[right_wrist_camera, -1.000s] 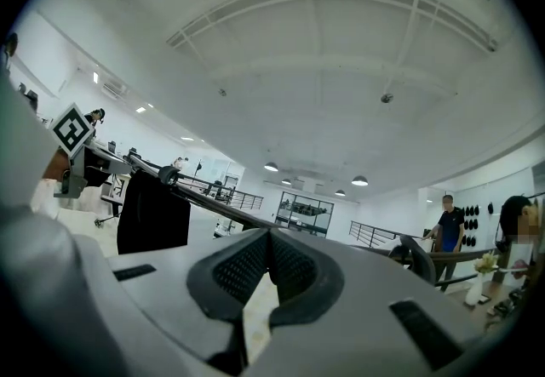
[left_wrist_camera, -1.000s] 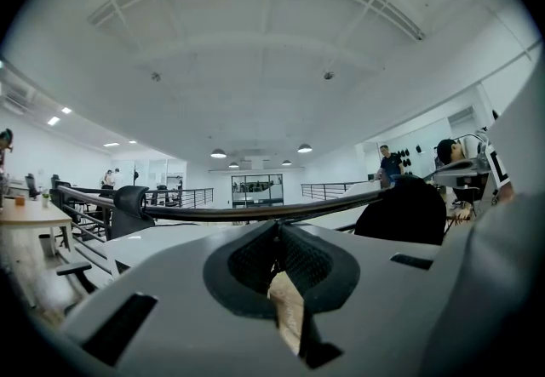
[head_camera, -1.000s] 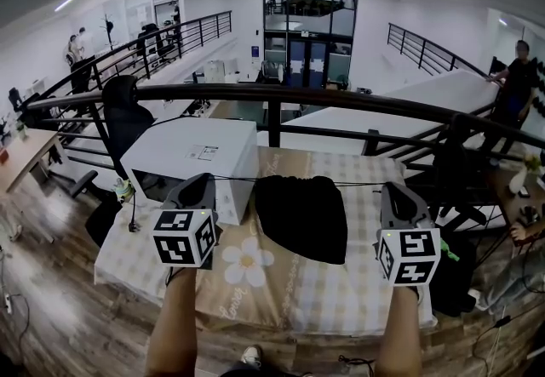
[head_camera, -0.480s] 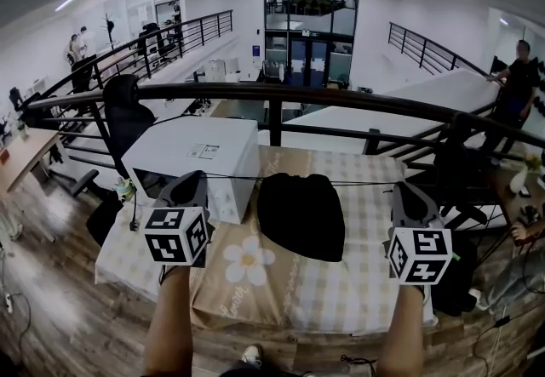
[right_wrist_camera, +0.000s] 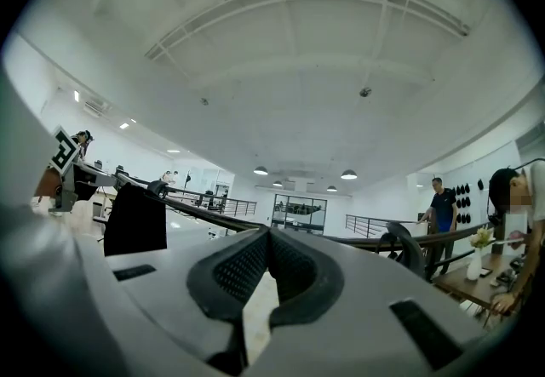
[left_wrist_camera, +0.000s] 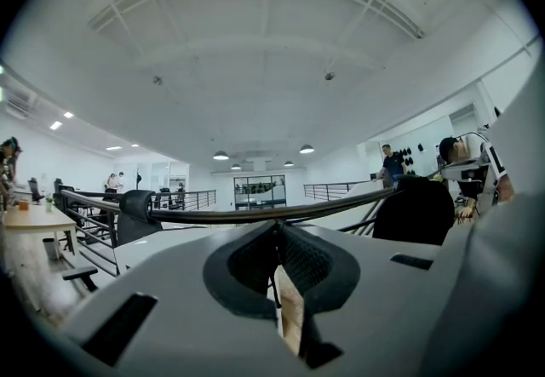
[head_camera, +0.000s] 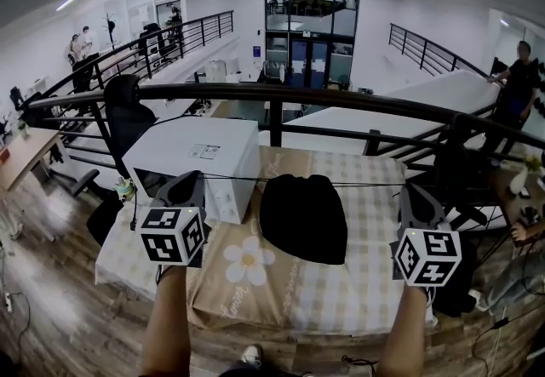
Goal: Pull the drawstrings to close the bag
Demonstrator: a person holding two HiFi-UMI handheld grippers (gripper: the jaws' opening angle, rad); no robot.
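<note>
A black drawstring bag [head_camera: 304,218] hangs over the checked tablecloth [head_camera: 255,282], with its gathered mouth at the top. A thin dark drawstring [head_camera: 238,177] runs taut from the bag's mouth out to both sides. My left gripper [head_camera: 197,178] is shut on the left end of the cord and my right gripper [head_camera: 408,189] is shut on the right end. In the left gripper view the jaws [left_wrist_camera: 275,235] are pressed together, with the bag [left_wrist_camera: 415,209] off to the right. In the right gripper view the shut jaws [right_wrist_camera: 266,239] have the bag [right_wrist_camera: 134,220] at the left.
A white box [head_camera: 197,154] stands on the table's left part, close behind my left gripper. A dark railing [head_camera: 272,96] runs across just beyond the table. An office chair [head_camera: 126,116] stands at the left. A person [head_camera: 515,86] stands at the far right.
My right gripper has moved outward to the right with the cord. The left gripper has shifted slightly left. The bag's mouth has drawn in narrower.
</note>
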